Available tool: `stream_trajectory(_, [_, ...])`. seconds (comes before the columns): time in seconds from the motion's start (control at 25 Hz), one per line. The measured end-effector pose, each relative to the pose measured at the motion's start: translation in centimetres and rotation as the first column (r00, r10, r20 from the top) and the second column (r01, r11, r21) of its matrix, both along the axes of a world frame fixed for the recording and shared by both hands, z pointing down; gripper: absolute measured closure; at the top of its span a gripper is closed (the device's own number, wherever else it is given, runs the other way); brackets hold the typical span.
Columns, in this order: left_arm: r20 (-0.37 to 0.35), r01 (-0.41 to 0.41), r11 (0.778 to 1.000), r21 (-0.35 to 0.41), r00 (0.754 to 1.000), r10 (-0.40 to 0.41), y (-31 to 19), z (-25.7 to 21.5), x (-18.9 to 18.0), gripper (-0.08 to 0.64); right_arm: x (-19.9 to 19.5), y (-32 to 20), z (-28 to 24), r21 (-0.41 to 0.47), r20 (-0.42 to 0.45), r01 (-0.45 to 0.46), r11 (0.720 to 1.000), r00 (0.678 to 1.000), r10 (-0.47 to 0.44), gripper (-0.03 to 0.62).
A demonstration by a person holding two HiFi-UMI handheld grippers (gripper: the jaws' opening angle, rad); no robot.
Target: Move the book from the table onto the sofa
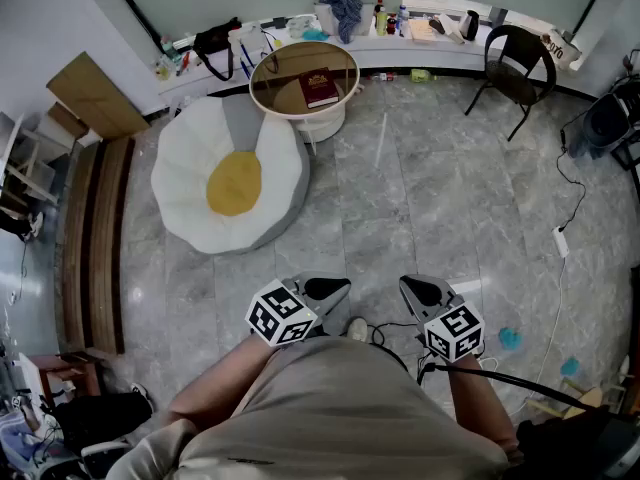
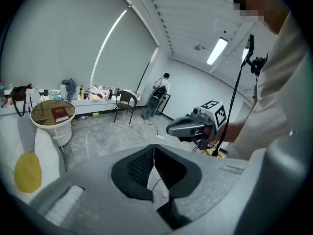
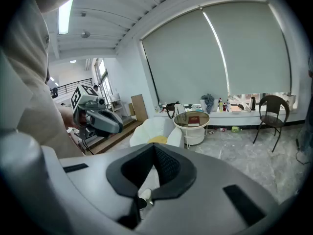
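Note:
A dark red book [image 1: 319, 88] lies on the round glass-topped table [image 1: 278, 96] across the room; it shows small in the left gripper view [image 2: 59, 114] and the right gripper view [image 3: 193, 120]. Beside the table sits the sofa [image 1: 190, 168], a white fried-egg beanbag with a yellow centre. My left gripper [image 1: 334, 290] and right gripper [image 1: 414, 290] are held close to my body, far from the book, both shut with nothing between their jaws. Each gripper sees the other: the right gripper [image 2: 172, 129] and the left gripper [image 3: 116, 128].
A black chair [image 1: 515, 63] stands at the back right. A cluttered white ledge [image 1: 420, 28] runs along the window. Wooden planks [image 1: 95, 238] lie on the left. A cable and power strip [image 1: 561, 240] trail over the grey marble floor [image 1: 420, 198] on the right.

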State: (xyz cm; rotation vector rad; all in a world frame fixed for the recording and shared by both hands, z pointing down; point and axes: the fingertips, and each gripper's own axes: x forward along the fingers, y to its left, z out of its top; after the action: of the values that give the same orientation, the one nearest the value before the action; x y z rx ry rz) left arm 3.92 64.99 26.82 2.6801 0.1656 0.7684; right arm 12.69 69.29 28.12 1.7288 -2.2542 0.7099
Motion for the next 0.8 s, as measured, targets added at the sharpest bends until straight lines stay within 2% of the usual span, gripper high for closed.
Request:
stream_trajectory(0.2, [0.011, 0.051, 0.998, 0.02, 0.999, -0.052, -0.6, 0.0, -0.5, 0.552, 1.0, 0.4, 0.4, -0.001, 0.0, 0.004, 1.0, 1.0, -0.004, 0.581])
stream_trajectory(0.4, [0.022, 0.076, 0.997, 0.019, 0.997, -0.076, -3.8, 1.2, -1.0, 0.552, 1.6, -2.6, 1.7, -0.01, -0.009, 0.008, 1.0, 1.0, -0.008, 0.581])
stream_trajectory(0.64, [-0.017, 0.065, 0.998, 0.0, 0.998, -0.065, -11.6, 2.6, -0.4, 0.551, 2.5, -9.2, 3.3, -0.038, -0.008, -0.038, 0.999, 0.999, 0.038, 0.58])
stream_trajectory(0.8, [-0.06, 0.045, 0.999, -0.006, 0.997, -0.045, -19.7, 1.6, 0.6, 0.551, 3.1, -16.7, 2.7, -0.056, 0.001, -0.074, 0.996, 0.997, 0.074, 0.578])
